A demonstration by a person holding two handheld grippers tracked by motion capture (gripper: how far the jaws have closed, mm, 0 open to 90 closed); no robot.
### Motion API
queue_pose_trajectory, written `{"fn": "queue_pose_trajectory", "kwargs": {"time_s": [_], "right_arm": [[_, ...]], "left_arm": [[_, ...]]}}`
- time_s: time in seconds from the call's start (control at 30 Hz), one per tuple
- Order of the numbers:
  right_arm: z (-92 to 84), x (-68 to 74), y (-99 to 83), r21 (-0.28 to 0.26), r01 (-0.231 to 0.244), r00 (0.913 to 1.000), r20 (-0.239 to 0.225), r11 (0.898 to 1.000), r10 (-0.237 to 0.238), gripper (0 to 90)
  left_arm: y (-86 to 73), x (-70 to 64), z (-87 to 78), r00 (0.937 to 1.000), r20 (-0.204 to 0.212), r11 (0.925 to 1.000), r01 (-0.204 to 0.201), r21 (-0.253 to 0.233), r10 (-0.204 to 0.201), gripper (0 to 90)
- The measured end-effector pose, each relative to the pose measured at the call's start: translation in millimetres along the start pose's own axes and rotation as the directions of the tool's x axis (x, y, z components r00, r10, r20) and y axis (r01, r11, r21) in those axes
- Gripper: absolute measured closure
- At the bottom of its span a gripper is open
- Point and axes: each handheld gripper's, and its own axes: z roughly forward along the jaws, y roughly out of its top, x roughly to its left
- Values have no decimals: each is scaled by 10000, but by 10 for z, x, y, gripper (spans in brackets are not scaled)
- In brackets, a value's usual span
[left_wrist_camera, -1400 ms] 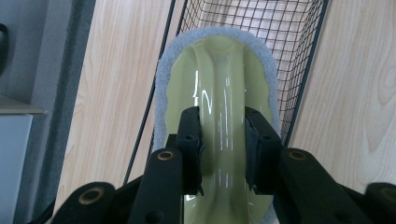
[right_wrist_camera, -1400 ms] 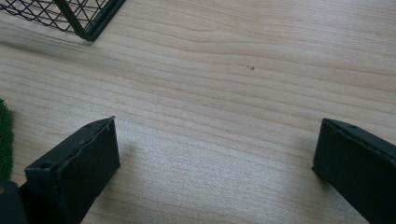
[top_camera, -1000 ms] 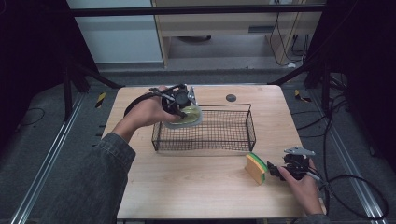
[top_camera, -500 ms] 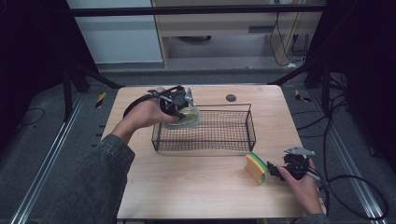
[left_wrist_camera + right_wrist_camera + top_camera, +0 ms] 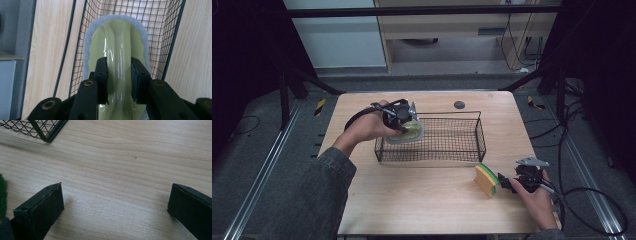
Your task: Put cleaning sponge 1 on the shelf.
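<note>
My left fingers (image 5: 119,80) clamp the green scrubber's (image 5: 117,42) handle — held over the wire basket's (image 5: 462,150) left end. Right fingers (image 5: 115,212) spread apart above bare desk (image 5: 120,157) — sponge (image 5: 487,180) just beside.

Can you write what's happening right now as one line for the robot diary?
left gripper: shut on scrubber, over basket | right gripper: open, empty, beside sponge | table: wood

from my high view the pale wooden table (image 5: 432,210) is evenly lit from above while the floor and frame around it sink into near black, and the whole picture is soft and a little grainy. in my left gripper view white glare streaks run down the glossy pale green scrubber handle (image 5: 120,50), and the black jaws blur at the bottom edge. my right gripper view is bright and sharp on the wood grain, with soft shadows beside each jaw.
</note>
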Motion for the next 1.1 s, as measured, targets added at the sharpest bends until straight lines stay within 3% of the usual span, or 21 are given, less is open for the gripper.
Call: {"fn": "queue_pose_trajectory", "kwargs": {"time_s": [1.1], "right_arm": [[0, 0, 0, -16, 7, 10000, -5, 10000, -7, 5]], "left_arm": [[-310, -15, 377, 9972, 577, 9986, 468, 242, -481, 701]]}}
